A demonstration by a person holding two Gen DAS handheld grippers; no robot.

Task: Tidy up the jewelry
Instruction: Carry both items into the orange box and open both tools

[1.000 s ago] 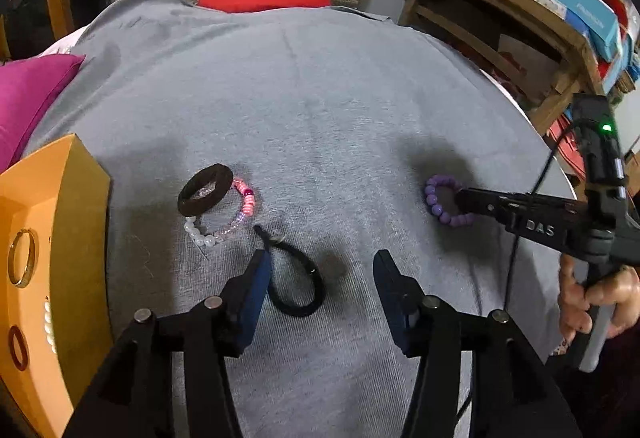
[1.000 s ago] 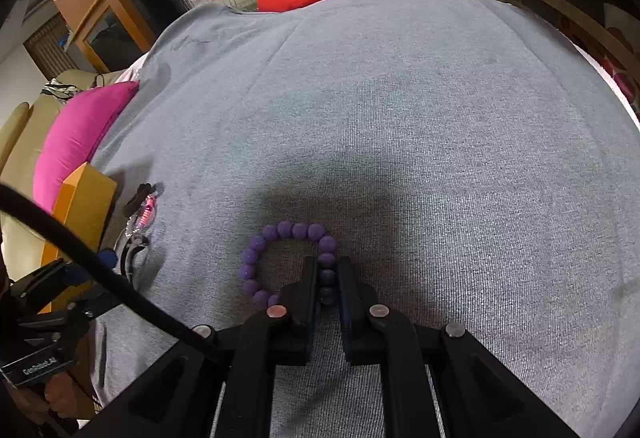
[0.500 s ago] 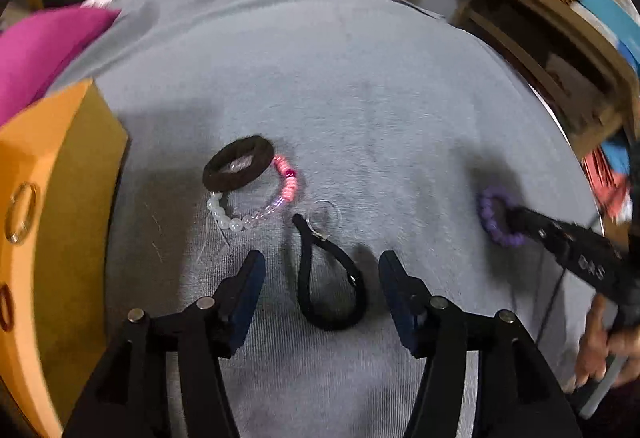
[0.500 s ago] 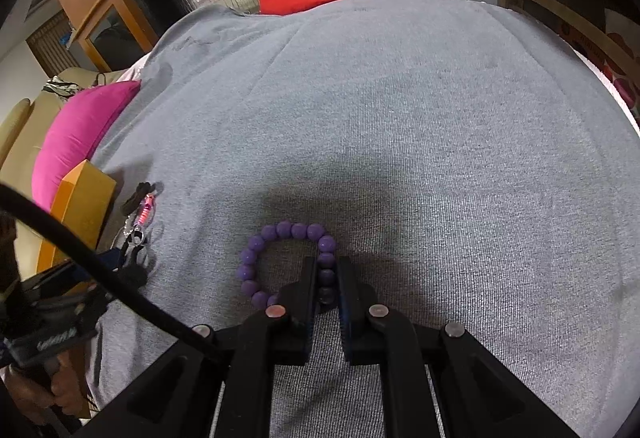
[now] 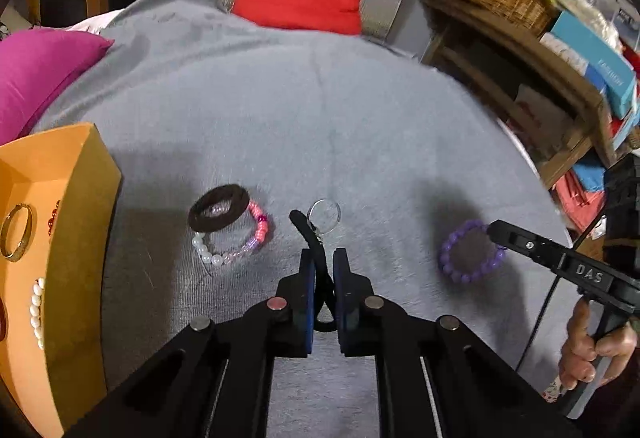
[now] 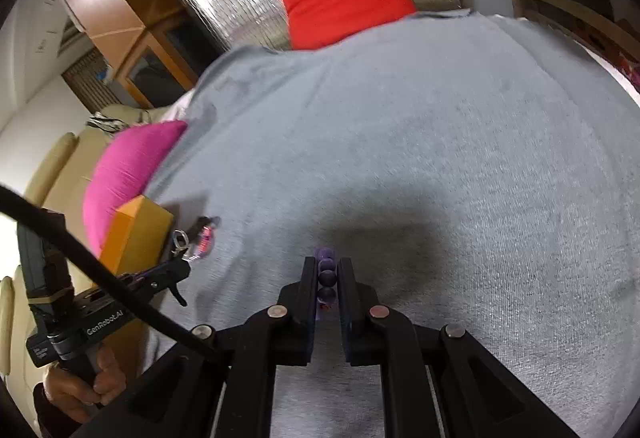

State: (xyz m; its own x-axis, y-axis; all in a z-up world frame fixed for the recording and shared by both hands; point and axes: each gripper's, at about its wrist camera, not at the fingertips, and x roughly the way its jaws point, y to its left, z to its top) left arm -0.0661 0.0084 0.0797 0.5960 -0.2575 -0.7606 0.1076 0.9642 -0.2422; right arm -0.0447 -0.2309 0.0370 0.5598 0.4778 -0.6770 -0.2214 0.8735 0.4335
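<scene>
Black rubbery cord, a loop with a clear ring at its far end, now sits pinched between the narrowed fingers of the left gripper (image 5: 323,262) at lower centre of the left wrist view; half a second ago those fingers stood wide on either side of the black loop (image 5: 316,250). In my judgement the grasp is made and a lift toward the box can follow.

In the right wrist view the right gripper (image 6: 328,270) is likewise closed, on the purple bead bracelet (image 5: 472,254). The beads now stack edge-on between its fingers, where earlier the ring lay flat on the cloth, so it looks raised; from the left view it hangs at centre right above its shadow.

Left of centre, on the grey cloth (image 5: 320,118), the pink and pearl bracelet (image 5: 236,242) lies with the dark brown band (image 5: 219,207) overlapping its upper edge, both unhandled.

At the left edge the orange box (image 5: 80,238) already holds a gold bangle (image 5: 16,232) and a pearl strand (image 5: 37,310). Two pieces are in hand, two remain.
</scene>
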